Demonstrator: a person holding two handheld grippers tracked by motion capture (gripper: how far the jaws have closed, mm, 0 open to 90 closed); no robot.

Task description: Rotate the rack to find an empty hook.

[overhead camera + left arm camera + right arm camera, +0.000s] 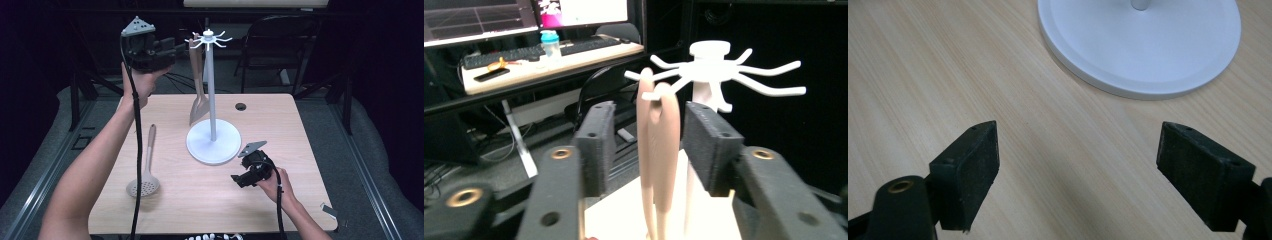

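The left gripper point(651, 145) is raised beside the top of the white utensil stand point(213, 80); its jaws stand spread either side of the beige spatula handle point(659, 150), with a clear gap to each pad, so nothing is pinched; the handle's loop hangs on one of the stand's hooks point(651, 92). From the high view the spatula point(198, 95) hangs down along the pole, its blade just above the table point(280, 135), and the gripper's fingertips are hard to separate from the dark backdrop. In the left gripper view the spatula's lower end is cut off by the frame; the monitors point(524, 15) behind show writing too blurred to read. The right gripper point(239, 179) rests low on the table beside the stand's round base point(1148, 55), jaws wide apart over bare wood; the pole is cut off at the top edge there. A slotted spoon point(146, 170) lies on the table's left side, well apart from both grippers.
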